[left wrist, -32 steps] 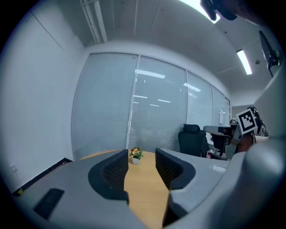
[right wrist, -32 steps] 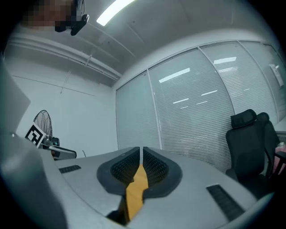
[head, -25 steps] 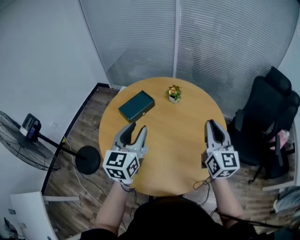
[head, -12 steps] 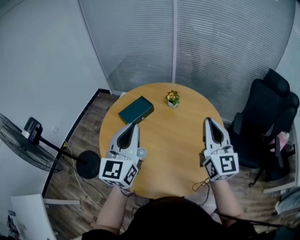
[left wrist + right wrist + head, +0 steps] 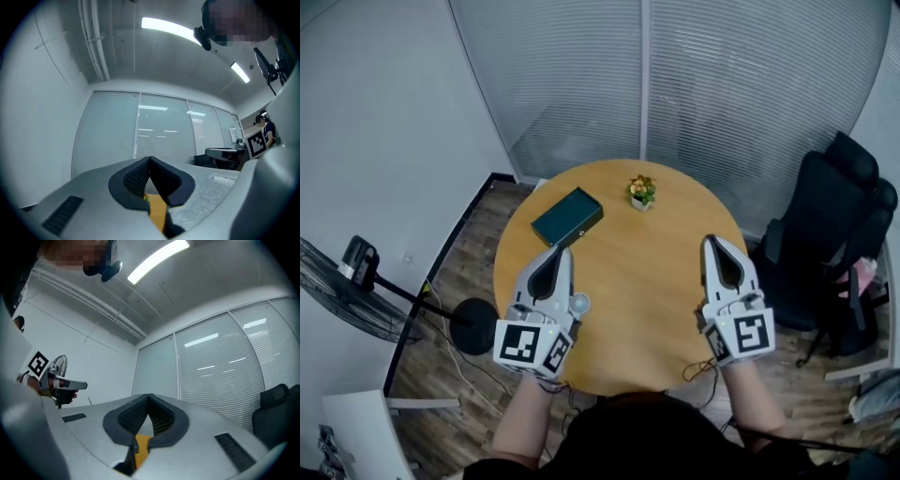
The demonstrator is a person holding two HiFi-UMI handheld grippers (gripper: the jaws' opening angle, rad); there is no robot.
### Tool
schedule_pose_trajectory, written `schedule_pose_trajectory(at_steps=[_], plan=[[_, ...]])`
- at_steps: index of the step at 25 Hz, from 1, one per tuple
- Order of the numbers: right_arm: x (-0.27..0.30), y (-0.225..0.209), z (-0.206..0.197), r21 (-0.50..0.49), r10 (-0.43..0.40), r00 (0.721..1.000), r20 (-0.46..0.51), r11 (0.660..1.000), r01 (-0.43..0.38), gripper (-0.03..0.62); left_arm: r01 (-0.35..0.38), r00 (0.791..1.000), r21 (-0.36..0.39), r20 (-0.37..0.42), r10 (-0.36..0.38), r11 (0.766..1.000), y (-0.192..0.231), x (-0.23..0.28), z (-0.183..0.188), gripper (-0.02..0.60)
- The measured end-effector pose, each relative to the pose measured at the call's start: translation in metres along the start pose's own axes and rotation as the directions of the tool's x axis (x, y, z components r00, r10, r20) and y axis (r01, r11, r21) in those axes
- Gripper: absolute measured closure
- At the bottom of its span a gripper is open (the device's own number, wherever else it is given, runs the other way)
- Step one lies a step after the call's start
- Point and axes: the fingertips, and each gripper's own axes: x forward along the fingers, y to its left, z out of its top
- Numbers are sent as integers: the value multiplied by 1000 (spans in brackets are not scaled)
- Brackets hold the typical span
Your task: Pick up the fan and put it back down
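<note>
The fan is a black standing fan on the floor left of the table, its round base near the table's edge; its cage also shows small in the right gripper view. My left gripper hovers over the round wooden table's left side, jaws shut with nothing between them. Over the table's right side my right gripper is held the same way, shut and empty. Both point slightly upward at the blinds, well away from the fan.
A dark green box and a small flower pot sit on the table's far half. A black office chair stands at the right. Glass walls with blinds close off the back; a white wall runs along the left.
The left gripper's jaws, open a second ago, have closed on nothing. Both grippers have lifted a little above the table. The right gripper stayed shut.
</note>
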Motion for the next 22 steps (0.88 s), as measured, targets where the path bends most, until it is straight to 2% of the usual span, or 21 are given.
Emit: schedule_pose_trajectory(at_steps=[22], plan=[[17, 3, -16, 19, 39, 999, -27, 999, -39, 591, -2, 999, -25, -39, 1, 1000, 9, 9, -17, 575]])
